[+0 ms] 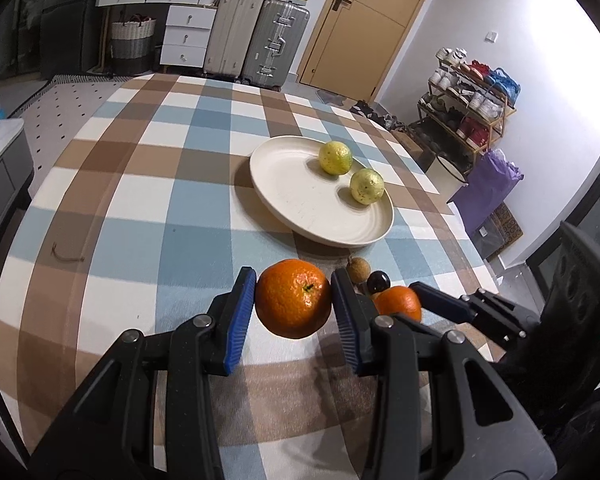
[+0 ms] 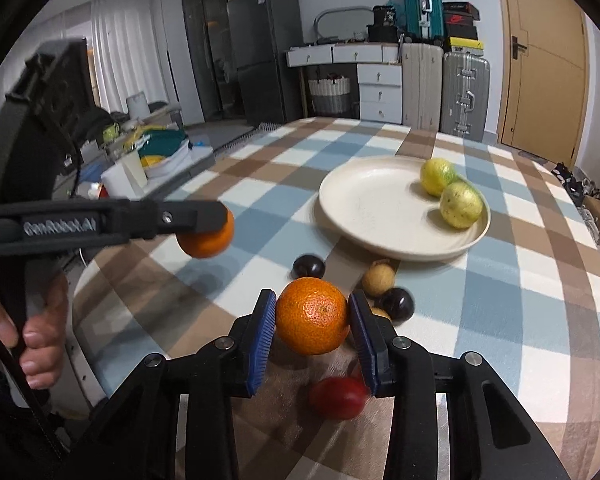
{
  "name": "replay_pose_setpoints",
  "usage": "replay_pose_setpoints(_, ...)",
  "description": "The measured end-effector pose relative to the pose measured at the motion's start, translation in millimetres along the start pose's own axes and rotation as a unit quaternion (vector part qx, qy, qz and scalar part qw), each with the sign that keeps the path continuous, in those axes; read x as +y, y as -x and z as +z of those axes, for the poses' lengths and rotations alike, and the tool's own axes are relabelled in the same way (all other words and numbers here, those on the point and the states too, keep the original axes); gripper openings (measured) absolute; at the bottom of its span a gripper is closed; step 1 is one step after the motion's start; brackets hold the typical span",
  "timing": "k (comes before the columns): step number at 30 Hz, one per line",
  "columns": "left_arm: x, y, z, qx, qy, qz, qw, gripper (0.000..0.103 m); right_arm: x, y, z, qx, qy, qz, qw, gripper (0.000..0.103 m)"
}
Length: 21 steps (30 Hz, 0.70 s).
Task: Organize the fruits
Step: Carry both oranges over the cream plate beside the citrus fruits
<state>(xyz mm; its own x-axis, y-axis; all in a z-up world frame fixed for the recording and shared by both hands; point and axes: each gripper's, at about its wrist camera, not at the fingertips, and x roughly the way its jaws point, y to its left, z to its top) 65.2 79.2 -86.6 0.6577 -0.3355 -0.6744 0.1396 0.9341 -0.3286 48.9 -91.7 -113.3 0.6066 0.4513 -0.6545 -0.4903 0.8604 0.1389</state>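
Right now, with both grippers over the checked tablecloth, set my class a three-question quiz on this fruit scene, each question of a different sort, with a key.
1. True or false: the cream plate holds two yellow-green citrus fruits.
2. What does the left gripper hold? A) an orange B) a dark plum C) nothing
3. Fill in: the right gripper is shut on an ______.

Key: 1 true. 2 A, the left orange. 3 orange, the right orange.
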Motion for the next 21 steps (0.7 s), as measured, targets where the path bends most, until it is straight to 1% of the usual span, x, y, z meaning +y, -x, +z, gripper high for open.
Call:
replay_pose_setpoints(6,-5.6,-15.0,22.9,0.008,-0.012,-0.003,0.9999,0.036,-24.3,9.8,18.3,-0.026,-0.038,0.027,0.999,0.038)
replay_pose_setpoints(10,-7.7,-30.7,41.5,0.014,-0.017,-0.007,0.9997,0.036,-41.1,9.2,32.9,-0.035,-0.054,0.032,0.997,0.038)
replay_pose_setpoints(18,-9.6,-75.0,85.3,0.033,-0.017,-0.018,0.9992,0.036,-65.5,-9.7,63.1,-0.043,-0.056,0.039,0.997,0.038)
replay_pose_setpoints(21,-9.9,-91.0,103.1,0.035,-0.022,-0.015,0.999,0.036,-75.9,-20.3,76.2,-0.043,-0.058,0.043,0.996,0.038)
